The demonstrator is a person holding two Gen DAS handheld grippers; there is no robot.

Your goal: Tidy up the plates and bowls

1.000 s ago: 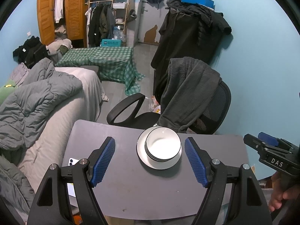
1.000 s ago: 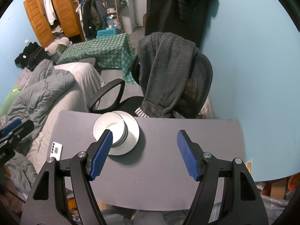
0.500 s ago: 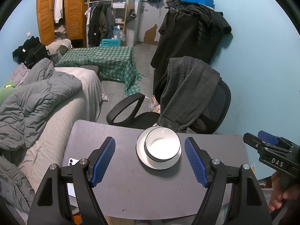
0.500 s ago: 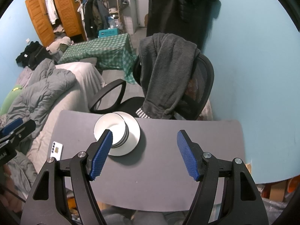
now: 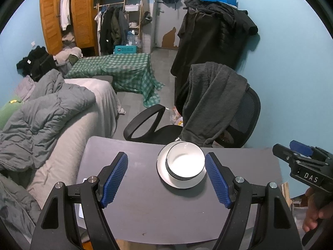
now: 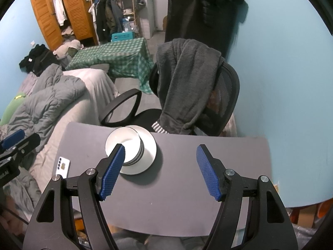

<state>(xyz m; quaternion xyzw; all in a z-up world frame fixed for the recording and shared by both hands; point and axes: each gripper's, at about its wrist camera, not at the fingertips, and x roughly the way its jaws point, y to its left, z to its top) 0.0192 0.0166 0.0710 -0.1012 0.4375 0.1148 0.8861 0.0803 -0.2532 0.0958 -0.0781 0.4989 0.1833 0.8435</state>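
Glossy white bowls (image 5: 185, 162), round and nested in a dark-rimmed stack, are sitting on a flat white plate (image 5: 179, 182) at the centre of the matte grey table (image 5: 166, 208). Both the left gripper (image 5: 166, 179) and the right gripper (image 6: 160, 171) are hovering with ribbed blue fingers (image 5: 114, 178) spread wide, holding nothing. Only the right view is showing a white phone (image 6: 63, 166), lower left; how many bowls are stacked is hard to tell, perhaps three.

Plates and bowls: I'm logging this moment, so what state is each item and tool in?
Bowls: nested in a stack, upright, on the plate.
Plate: flat on the table, under the bowls.
Left tool: open, holding nothing.
Right tool: open, holding nothing.
Phone: lying flat, camera side up.
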